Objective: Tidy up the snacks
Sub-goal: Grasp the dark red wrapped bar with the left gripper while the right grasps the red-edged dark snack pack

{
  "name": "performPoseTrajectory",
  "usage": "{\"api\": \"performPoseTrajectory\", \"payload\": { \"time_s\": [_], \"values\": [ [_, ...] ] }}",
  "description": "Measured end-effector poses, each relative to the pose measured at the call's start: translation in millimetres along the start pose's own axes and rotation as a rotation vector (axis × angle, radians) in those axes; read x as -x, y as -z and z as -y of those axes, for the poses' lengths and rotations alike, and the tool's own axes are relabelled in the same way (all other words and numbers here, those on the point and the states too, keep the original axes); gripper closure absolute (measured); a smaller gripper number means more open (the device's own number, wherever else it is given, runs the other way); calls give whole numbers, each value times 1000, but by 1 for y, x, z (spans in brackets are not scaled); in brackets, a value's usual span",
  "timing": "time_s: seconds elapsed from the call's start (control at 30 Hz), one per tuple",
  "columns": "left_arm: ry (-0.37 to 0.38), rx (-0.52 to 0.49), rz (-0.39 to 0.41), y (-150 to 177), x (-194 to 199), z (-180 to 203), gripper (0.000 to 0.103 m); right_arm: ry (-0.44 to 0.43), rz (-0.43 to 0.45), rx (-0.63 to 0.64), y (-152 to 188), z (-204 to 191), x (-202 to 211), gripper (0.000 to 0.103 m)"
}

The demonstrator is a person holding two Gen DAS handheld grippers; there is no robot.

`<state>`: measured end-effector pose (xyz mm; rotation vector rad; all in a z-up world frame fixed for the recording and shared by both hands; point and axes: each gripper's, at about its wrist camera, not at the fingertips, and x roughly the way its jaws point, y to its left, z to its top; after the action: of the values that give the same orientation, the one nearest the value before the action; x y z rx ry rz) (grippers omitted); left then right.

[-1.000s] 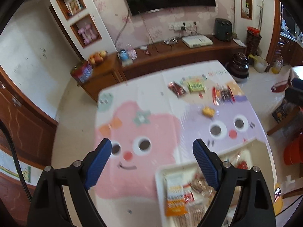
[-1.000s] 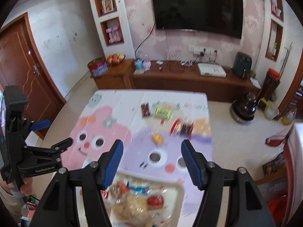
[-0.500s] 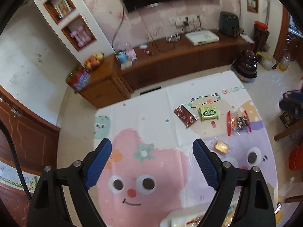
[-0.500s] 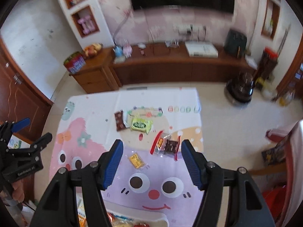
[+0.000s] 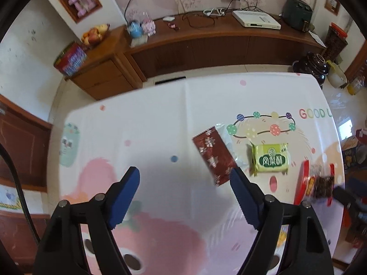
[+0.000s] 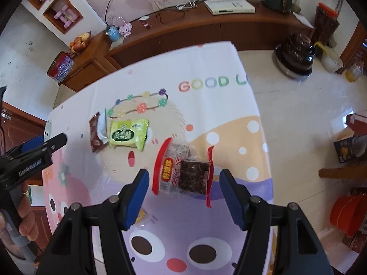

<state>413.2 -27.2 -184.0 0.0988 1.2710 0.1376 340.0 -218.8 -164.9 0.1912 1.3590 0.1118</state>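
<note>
Snacks lie on the cartoon tablecloth (image 5: 149,133). My right gripper (image 6: 184,183) is open and empty, its blue pads either side of a clear red-edged packet of dark snacks (image 6: 183,169), just above it. A green pastry pack (image 6: 128,135) and a brown wrapper (image 6: 95,135) lie to its left. My left gripper (image 5: 184,183) is open and empty over the cloth. The brown wrapper (image 5: 213,155) is by its right pad, the green pack (image 5: 270,159) and red-edged packet (image 5: 317,184) further right. A small yellow snack (image 6: 140,215) peeks out behind my right gripper's left finger.
A wooden TV cabinet (image 5: 206,39) runs behind the table, with a fruit bowl (image 5: 94,34) and a white box (image 5: 257,18). A dark pot (image 6: 296,55) stands on the floor to the right. The table's right edge (image 6: 263,137) is close to the red-edged packet.
Both grippers have moved forward over the table toward the loose snacks. The white tray of snacks has dropped out of view below. Both stay open.
</note>
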Motion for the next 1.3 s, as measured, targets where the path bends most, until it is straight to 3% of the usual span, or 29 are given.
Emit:
{"api": "performPoseTrajectory", "payload": {
  "time_s": [0.5,0.83,0.93,1.0,1.03,1.07,1.13,1.3],
  "values": [
    [40,139,-44,-13,-60,10,31,43,-60,27,5,-7,-52,37],
    [41,124,-73,-16,-78,22,32,94,-57,66,8,-21,-54,37],
    [41,117,-61,-11,-79,24,40,117,-60,86,10,-22,-54,39],
    [81,106,-52,-8,-75,25,61,131,-58,95,11,-27,-54,44],
    [79,97,-51,-6,-73,27,68,142,-53,99,12,-27,-53,52],
    [58,83,-49,-4,-71,29,70,135,-49,97,12,-26,-52,60],
    [17,48,-29,3,-67,33,71,91,-63,75,14,-24,-51,60],
    [-9,20,-26,19,-58,29,73,85,-59,112,23,-31,-46,61]
  ]
}}
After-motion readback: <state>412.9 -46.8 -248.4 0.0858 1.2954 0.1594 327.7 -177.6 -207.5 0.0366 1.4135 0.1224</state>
